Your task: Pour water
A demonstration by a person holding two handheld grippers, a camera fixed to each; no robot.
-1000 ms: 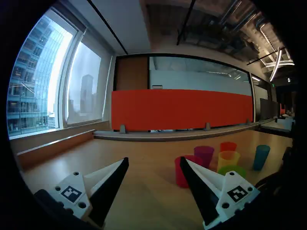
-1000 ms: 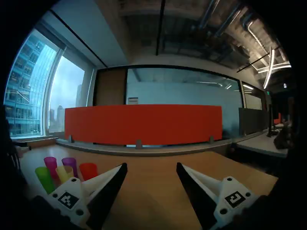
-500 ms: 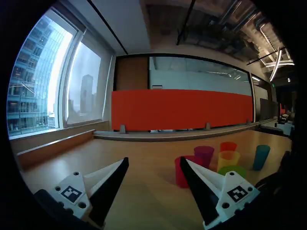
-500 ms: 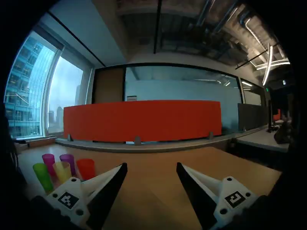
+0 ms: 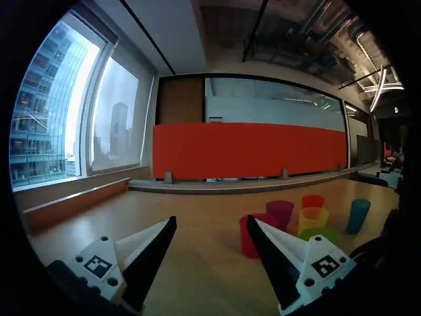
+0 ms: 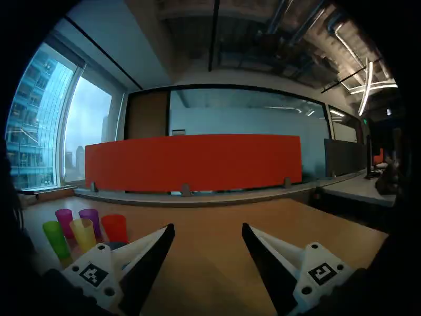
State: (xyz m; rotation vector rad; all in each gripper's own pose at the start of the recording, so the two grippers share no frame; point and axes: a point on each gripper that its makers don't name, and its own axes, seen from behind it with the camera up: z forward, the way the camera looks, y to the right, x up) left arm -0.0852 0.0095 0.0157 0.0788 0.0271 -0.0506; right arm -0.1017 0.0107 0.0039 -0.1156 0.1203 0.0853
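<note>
Reading the left gripper view first: window (image 5: 63,116) at far left, orange partition (image 5: 247,150) across the back, wooden table (image 5: 200,210) in front of it. The left gripper (image 5: 210,218) hangs low over the table with its fingers spread wide and nothing between them, only bare tabletop in the gap. Right of the gap is the red cup (image 5: 245,239), partly hidden by the right-hand finger (image 5: 273,253). The purple cup (image 5: 279,210) is just behind it. Next comes a tight bunch: orange cup (image 5: 313,200) at the back, yellow cup (image 5: 313,217) in the middle, green cup (image 5: 319,233) nearest. The teal cup (image 5: 359,215) stands slightly apart at far right. All are upright on the table. Can't tell whether any of them has water in it.

Right gripper view: the bunch of cups (image 6: 83,233) sits at lower left on the same table. The green one is nearest the edge and a red one is closest to the left-hand finger (image 6: 142,258). None touches the gripper. The right gripper (image 6: 207,227) is also wide open and empty, with bare wood between the fingers. At far right, past the table edge, is a second desk (image 6: 358,192).
</note>
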